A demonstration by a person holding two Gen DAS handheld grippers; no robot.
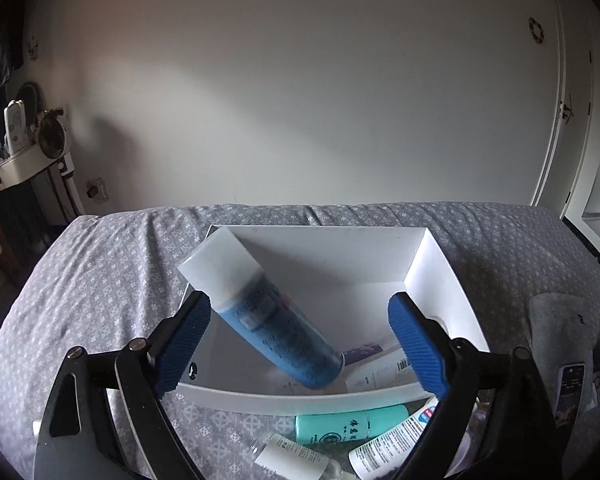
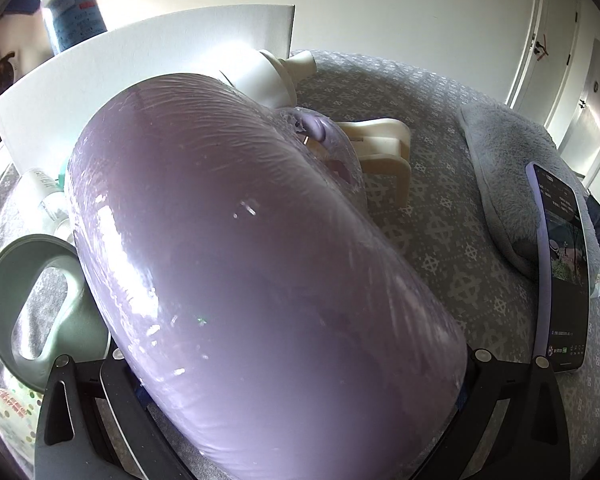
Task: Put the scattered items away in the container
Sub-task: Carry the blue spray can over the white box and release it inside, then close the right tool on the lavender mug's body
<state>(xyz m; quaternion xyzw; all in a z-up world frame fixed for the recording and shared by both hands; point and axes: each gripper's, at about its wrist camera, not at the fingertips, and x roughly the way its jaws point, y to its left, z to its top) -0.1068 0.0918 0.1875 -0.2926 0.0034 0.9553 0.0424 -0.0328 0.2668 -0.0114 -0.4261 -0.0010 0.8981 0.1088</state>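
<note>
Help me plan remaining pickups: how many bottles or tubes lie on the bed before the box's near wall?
3: a teal bottle by the box, a white tube to its right, a small clear bottle nearest. The left gripper may hide more.

A glossy, film-wrapped lilac plastic bottle [image 2: 260, 264] is gleaming; the white matt cardboard box [image 1: 440, 276] is sitting on patterned grey cloth bedding [image 1: 100, 272]; ribbed blue rubbery gripper pads [image 1: 416, 344] are showing.

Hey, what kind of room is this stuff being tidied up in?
Most likely a bedroom: the white box sits on a bed with a patterned gray sheet, a fuzzy gray pillow lies alongside, and closet-like white doors stand behind.
</note>
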